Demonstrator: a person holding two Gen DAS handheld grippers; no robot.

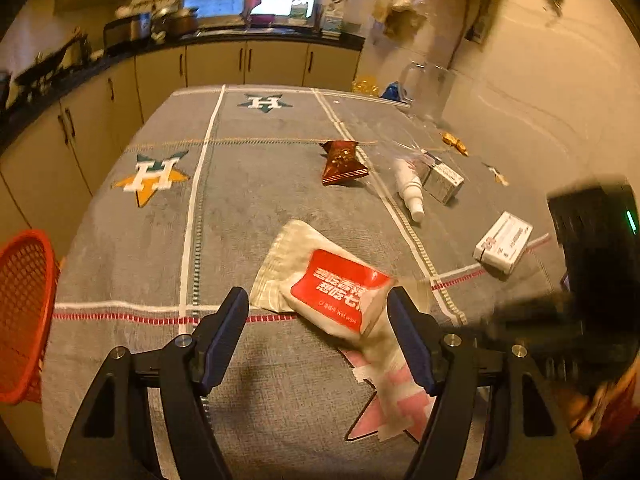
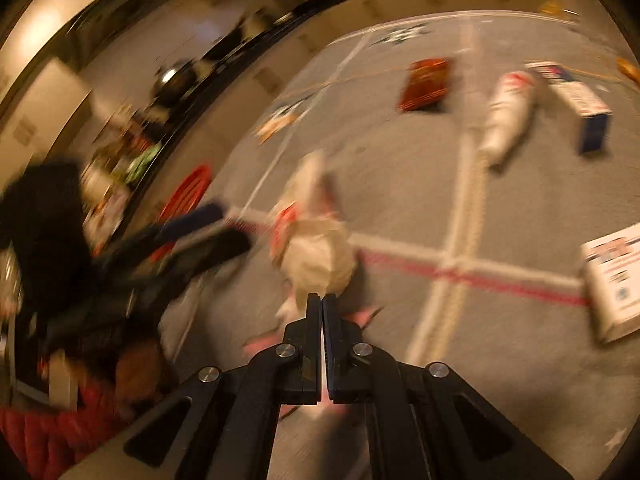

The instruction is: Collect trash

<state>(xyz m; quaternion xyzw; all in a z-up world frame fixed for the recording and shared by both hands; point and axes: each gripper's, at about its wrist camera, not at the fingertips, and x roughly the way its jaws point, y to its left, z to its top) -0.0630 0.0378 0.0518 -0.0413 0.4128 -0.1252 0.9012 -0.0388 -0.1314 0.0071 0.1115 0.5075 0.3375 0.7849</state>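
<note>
A white wet-wipe packet with a red label [image 1: 334, 286] lies on the grey tablecloth [image 1: 240, 208]. My left gripper [image 1: 318, 308] is open, its jaws either side of the packet's near end, just above the cloth. The packet also shows in the blurred right wrist view [image 2: 316, 252], just beyond my right gripper [image 2: 322, 300], which is shut with nothing between its jaws. The left gripper appears there as a dark blur [image 2: 200, 232] left of the packet. A red snack bag [image 1: 343, 162], a white spray bottle [image 1: 410, 190] and small white boxes [image 1: 504, 242] lie farther back.
A red mesh basket [image 1: 22, 316] stands at the table's left edge. A clear plastic bag with a box [image 1: 442, 178] lies at the right. Small wrappers [image 1: 456, 144] lie near the wall. Kitchen cabinets [image 1: 216, 62] run behind the table.
</note>
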